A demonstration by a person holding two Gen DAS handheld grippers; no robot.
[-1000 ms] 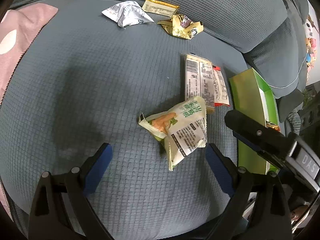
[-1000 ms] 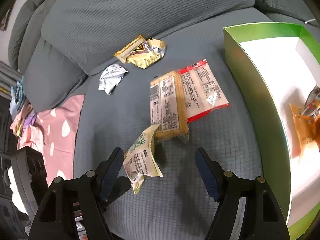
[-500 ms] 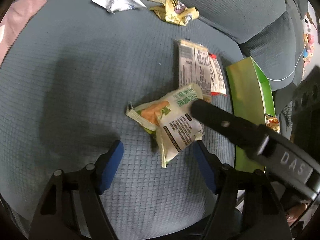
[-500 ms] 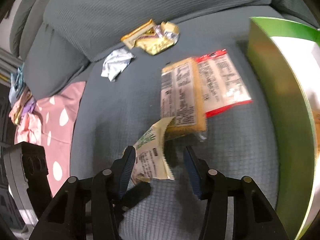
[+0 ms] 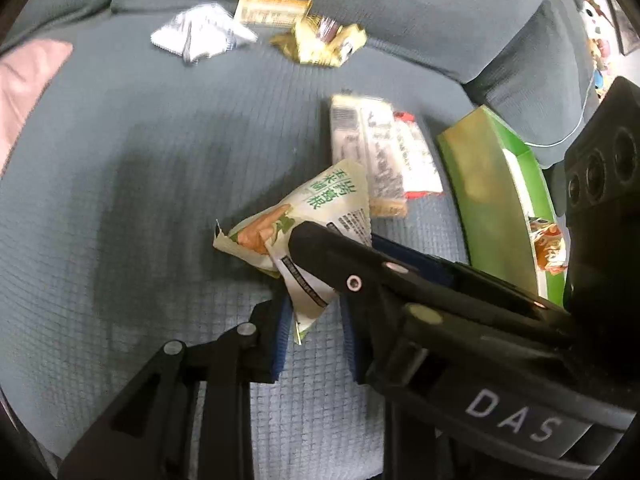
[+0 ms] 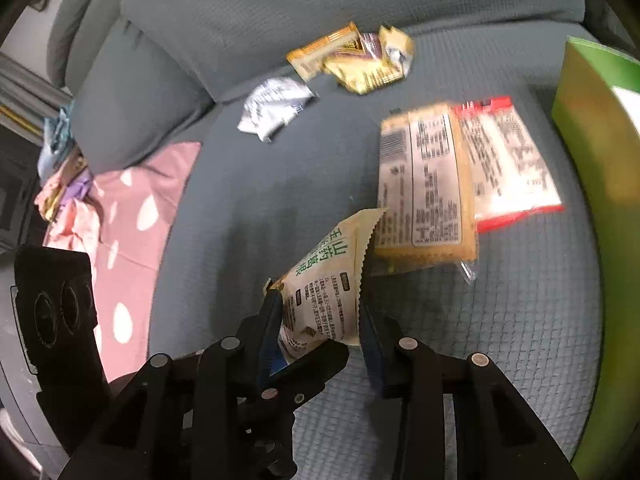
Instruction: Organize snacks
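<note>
Blur is smearing the print on most wrappers in both wrist views, so only the large green characters on the cream snack packet [image 6: 326,280] are reading clearly. Right gripper [image 6: 320,322] is crossing the left wrist view as a black bar and is hiding the packet's [image 5: 304,232] middle, along with part of the grey sofa cushion [image 5: 120,200]. Green box [image 5: 496,200] is being cut off by that gripper's body, with only an orange wrapper corner showing inside; in the right view the box [image 6: 592,128] is running out of frame.

Packet is looking creased and folded: cream film, serrated top edge, an orange food picture on one face, fine black text on the other. It is sitting on the seat cushion, its top corner just beside the tan cracker pack [image 6: 424,184], which is overlapping the red-edged pack [image 6: 508,160].

Right gripper's blue pads are pressing on either side of the packet's lower half, gripping it. Left gripper [image 5: 316,340] is nearly closed; the packet's bottom tip is hanging between its fingers, but whether they are pinching it I cannot tell.

Silver wrapper [image 5: 200,36] and crumpled gold wrappers [image 5: 316,42] are lying well apart, near the backrest.
</note>
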